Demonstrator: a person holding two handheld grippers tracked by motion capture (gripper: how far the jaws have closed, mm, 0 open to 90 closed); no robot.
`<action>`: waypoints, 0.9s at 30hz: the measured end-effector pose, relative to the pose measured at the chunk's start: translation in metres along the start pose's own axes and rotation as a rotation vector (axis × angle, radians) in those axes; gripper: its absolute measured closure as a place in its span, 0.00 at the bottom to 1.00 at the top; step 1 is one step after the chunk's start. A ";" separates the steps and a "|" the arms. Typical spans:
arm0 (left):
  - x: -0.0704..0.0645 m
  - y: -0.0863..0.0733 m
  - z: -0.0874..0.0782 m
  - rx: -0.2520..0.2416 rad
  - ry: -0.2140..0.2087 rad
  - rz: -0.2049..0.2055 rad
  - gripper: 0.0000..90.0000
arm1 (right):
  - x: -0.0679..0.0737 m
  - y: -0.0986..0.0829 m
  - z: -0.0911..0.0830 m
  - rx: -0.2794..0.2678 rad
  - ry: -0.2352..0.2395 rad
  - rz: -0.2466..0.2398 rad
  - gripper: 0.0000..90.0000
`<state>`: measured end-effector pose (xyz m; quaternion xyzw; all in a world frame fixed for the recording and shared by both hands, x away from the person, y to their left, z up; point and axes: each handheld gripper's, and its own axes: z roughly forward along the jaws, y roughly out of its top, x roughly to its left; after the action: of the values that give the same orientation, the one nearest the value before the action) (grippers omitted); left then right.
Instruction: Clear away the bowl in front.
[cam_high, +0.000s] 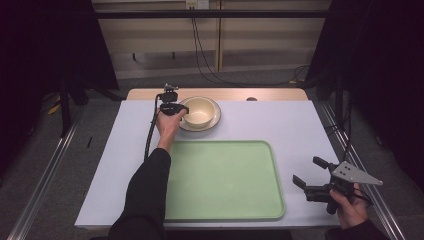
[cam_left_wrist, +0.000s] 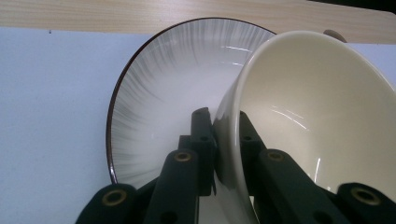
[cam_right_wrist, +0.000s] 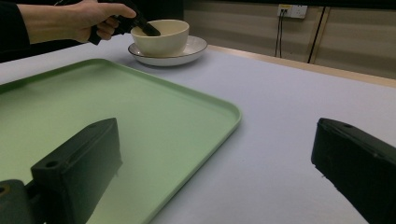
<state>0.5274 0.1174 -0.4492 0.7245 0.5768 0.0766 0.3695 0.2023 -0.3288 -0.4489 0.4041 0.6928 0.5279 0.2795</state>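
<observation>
A cream bowl rests on a white plate with a dark rim, at the table's far middle. My left gripper is shut on the bowl's near-left rim, one jaw inside and one outside. A pale green tray lies bare at the front centre. Over the table's front right corner, my right gripper is held open with nothing between its jaws.
The table has a light grey mat over a wooden top that shows at the far edge. Metal rails run along both sides. Cables hang down the wall behind.
</observation>
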 end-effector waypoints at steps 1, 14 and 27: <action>0.000 0.000 0.000 0.001 0.002 0.001 0.92 | 0.000 0.000 0.000 0.000 0.000 -0.001 0.01; 0.004 -0.001 -0.009 -0.039 0.005 -0.028 0.92 | -0.001 0.000 0.000 -0.002 -0.001 -0.007 0.01; 0.003 0.001 -0.017 -0.053 -0.008 -0.049 0.92 | 0.000 0.000 0.000 -0.012 -0.007 0.002 0.01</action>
<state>0.5203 0.1279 -0.4373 0.7005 0.5906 0.0800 0.3926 0.2020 -0.3292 -0.4488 0.4049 0.6881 0.5310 0.2840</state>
